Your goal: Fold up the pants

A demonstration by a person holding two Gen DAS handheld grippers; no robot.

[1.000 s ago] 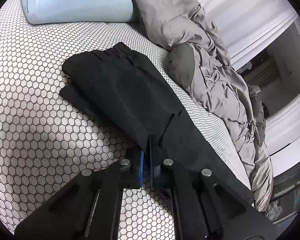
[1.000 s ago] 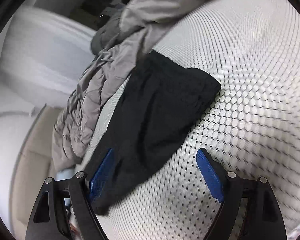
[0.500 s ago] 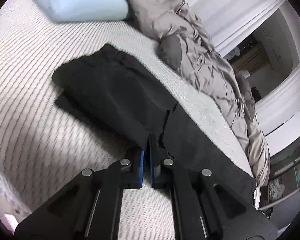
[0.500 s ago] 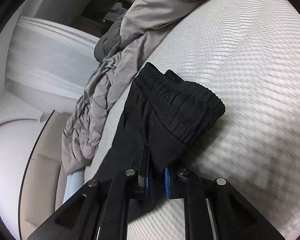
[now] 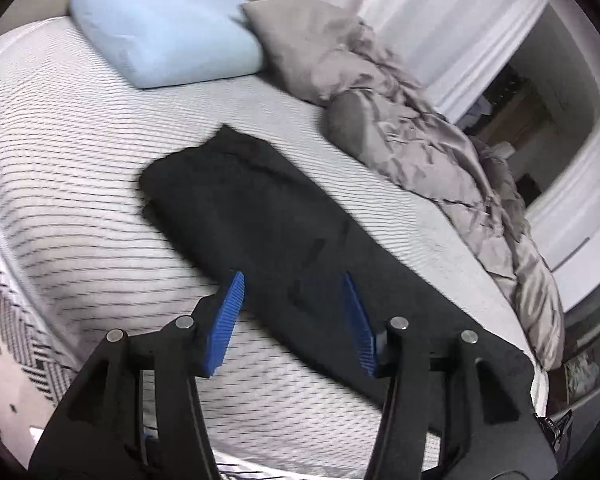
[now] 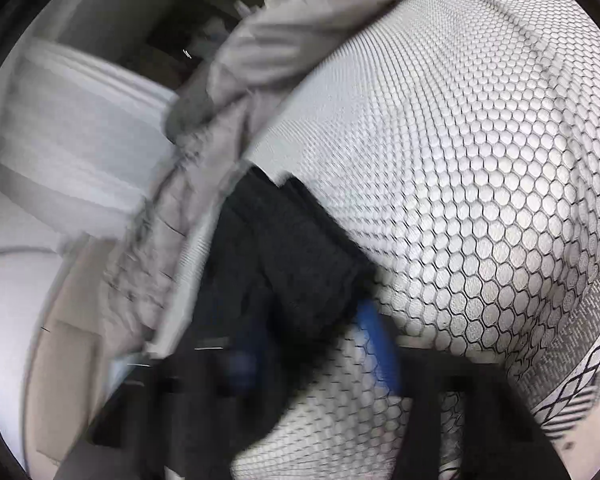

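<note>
I see the bed (image 5: pixel 100 152), honeycomb-patterned, carrying black pants (image 5: pixel 260 220), a blue pillow (image 5: pixel 160 36) and a grey duvet (image 5: pixel 400 128).

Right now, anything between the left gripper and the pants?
Nothing visible. The left gripper is open with the black pants lying directly ahead on the mattress. The blue pillow and grey duvet sit beyond and beside the pants, clear of the path.

We see the left gripper (image 5: pixel 294 320) as matte black plastic linkage arms with open slots, joined by round silver pins, and each finger carries a bright blue ribbed pad (image 5: pixel 226 322). Of the right gripper (image 6: pixel 312 356) we make out only the same black frame and two blue pads (image 6: pixel 380 348), smeared by blur, so screws and finer details cannot be told.
</note>
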